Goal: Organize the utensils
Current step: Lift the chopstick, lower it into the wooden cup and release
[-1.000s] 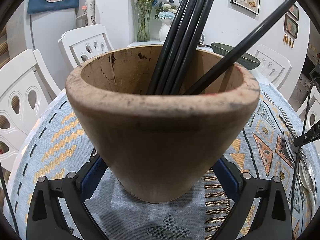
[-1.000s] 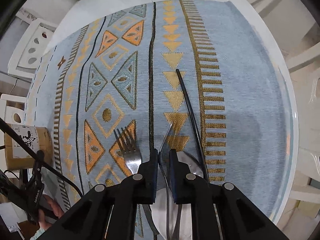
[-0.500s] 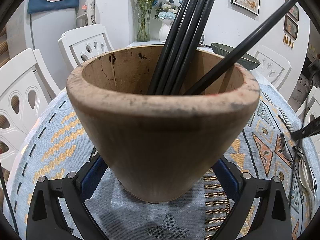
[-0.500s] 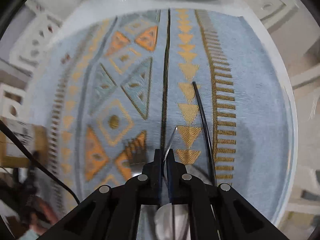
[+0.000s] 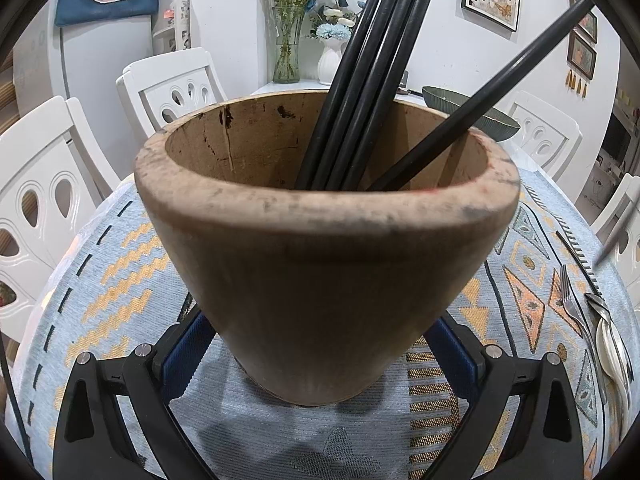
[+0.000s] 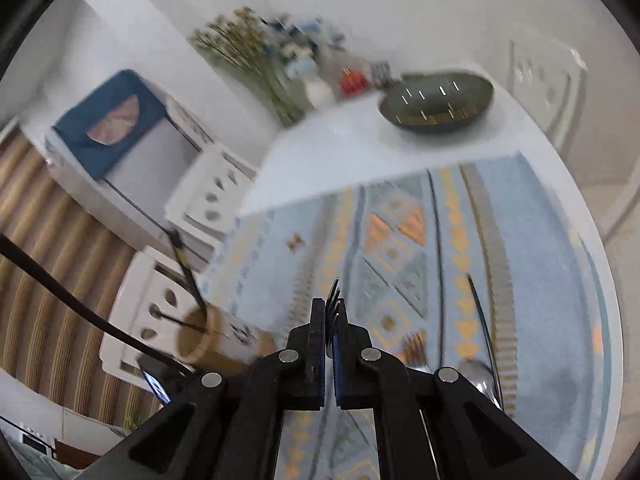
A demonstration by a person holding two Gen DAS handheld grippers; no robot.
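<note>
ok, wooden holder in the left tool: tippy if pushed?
Probably top-heavy: wooden holder narrows to a small base, and long chopsticks lean out above the rim. Thick walls suggest stiff and fairly heavy. The cloth under it may snag a push.

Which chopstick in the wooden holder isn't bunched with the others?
The lone black chopstick leaning far right over the rim of the wooden holder. The other chopsticks stand bundled together near the middle, with gold bands showing at their tops.

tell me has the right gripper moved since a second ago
Yes. The right gripper, shut on a fork, has lifted off the tablecloth.
</note>
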